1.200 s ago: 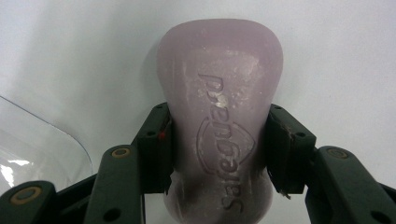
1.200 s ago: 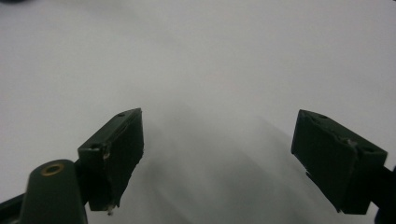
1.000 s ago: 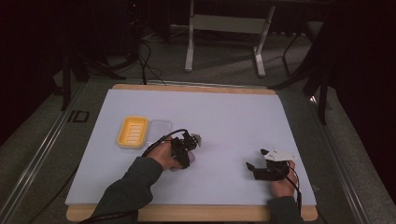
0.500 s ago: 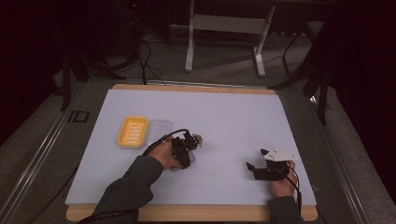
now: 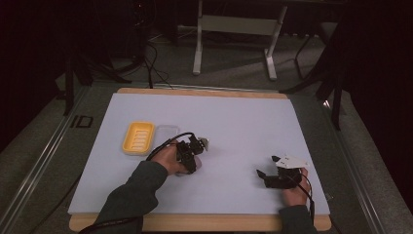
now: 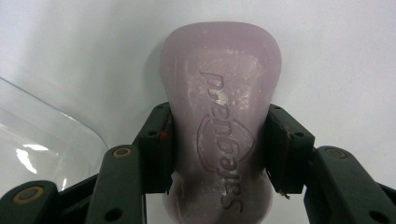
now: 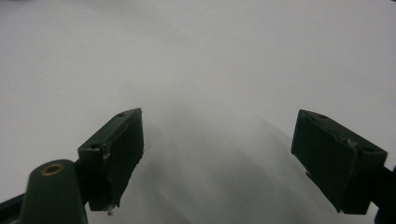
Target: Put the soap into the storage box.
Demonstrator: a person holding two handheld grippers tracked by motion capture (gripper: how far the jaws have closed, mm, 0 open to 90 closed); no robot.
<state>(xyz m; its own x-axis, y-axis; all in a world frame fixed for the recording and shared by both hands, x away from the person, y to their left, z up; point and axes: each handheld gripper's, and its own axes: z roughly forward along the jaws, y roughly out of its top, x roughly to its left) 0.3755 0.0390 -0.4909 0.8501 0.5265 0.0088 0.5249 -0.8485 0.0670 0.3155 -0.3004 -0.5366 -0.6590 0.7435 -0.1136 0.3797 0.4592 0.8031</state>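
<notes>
A pale lilac bar of soap (image 6: 222, 88) with raised lettering lies lengthwise between the jaws of my left gripper (image 6: 219, 149), and both pads press on its sides. From above, the left gripper (image 5: 193, 149) sits left of the mat's middle with the soap's (image 5: 203, 143) end sticking out past the jaws. Whether the soap rests on the mat or hangs just above it I cannot tell. My right gripper (image 5: 267, 174) is low over the mat near the front right. Its jaws stand wide apart over bare white surface (image 7: 219, 149), with nothing between them.
A yellow soap dish (image 5: 138, 137) sits on the white mat (image 5: 243, 122) just left of the left hand, with a clear plastic lid (image 5: 165, 132) beside it; the lid's corner (image 6: 42, 140) lies close to the left jaw. Table legs and cables stand beyond the far edge.
</notes>
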